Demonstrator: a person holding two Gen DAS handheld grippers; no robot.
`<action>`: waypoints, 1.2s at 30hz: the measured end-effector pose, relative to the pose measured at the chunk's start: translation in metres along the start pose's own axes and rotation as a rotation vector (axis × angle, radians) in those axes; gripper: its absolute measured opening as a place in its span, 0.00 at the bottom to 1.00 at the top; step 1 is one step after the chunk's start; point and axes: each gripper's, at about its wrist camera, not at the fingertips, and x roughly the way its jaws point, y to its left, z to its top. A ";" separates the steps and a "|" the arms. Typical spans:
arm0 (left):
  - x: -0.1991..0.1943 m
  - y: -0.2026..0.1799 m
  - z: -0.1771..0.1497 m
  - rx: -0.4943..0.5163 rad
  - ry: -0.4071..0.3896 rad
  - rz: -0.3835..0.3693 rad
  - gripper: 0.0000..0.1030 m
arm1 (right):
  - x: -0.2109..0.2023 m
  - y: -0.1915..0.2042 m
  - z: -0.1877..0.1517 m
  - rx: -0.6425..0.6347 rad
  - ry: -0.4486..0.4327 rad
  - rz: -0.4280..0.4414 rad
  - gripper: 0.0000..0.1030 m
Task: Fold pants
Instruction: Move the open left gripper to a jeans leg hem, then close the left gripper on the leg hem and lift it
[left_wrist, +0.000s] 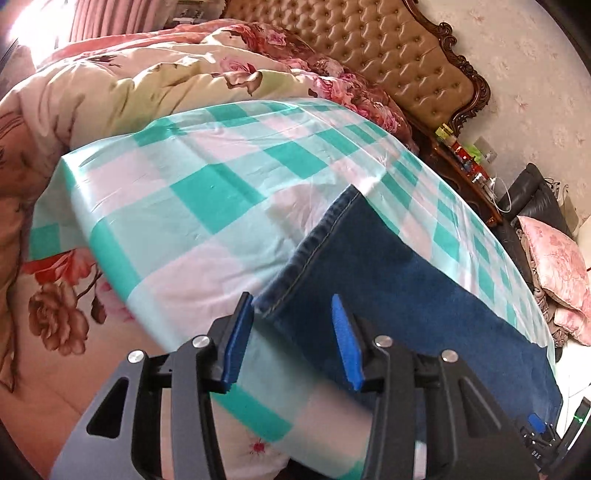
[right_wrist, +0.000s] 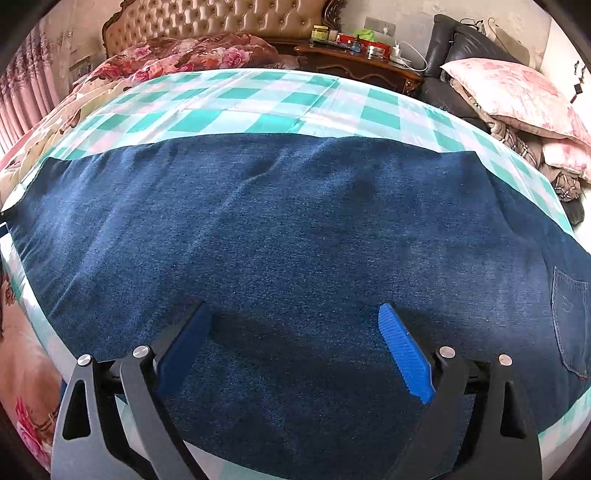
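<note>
A: Left wrist view, lower centre: the left tongs (left_wrist: 293, 312) stand partly open over the hemmed corner of the pants (left_wrist: 388, 288), blue pads (left_wrist: 238, 339) either side of the seam but not pressing it. Nothing is held.

B: Where do the pants lie?

A: Flat on the green-and-white checked sheet (left_wrist: 192, 177) spread over the bed, a dark denim band running from centre frame to lower right. That corner sits nearest the tongs, which looks like the reason for the approach: a hem end is the natural place to pick up for a fold.

B: And the other hand?

A: Right wrist view: the right tongs (right_wrist: 295, 314) are spread wide, both pads (right_wrist: 404, 350) low on the denim (right_wrist: 295, 221), apparently resting on it, with cloth between them but no pinch. Empty too. Their tip also shows in the left view's lower right.

B: Why there?

A: Judging by the back pocket (right_wrist: 569, 325) at right of frame, this hand sits mid-leg towards the waist, likely to steady the cloth or take a second hold.

B: Surroundings?

A: A floral quilt (left_wrist: 147, 74) bunched at upper left, a tufted headboard (right_wrist: 221, 22) at top, a pink pillow (right_wrist: 509, 92) at upper right. The pants look smooth and not yet folded across their length.
</note>
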 end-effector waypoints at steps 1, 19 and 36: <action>0.003 0.000 0.002 -0.001 0.003 -0.008 0.42 | 0.000 0.000 0.000 0.001 0.001 0.000 0.86; 0.003 0.024 0.002 -0.180 0.057 -0.194 0.39 | -0.004 0.040 0.028 -0.075 -0.028 0.044 0.72; -0.006 0.011 0.027 -0.129 0.014 -0.193 0.18 | 0.015 0.056 0.038 -0.074 0.025 0.082 0.64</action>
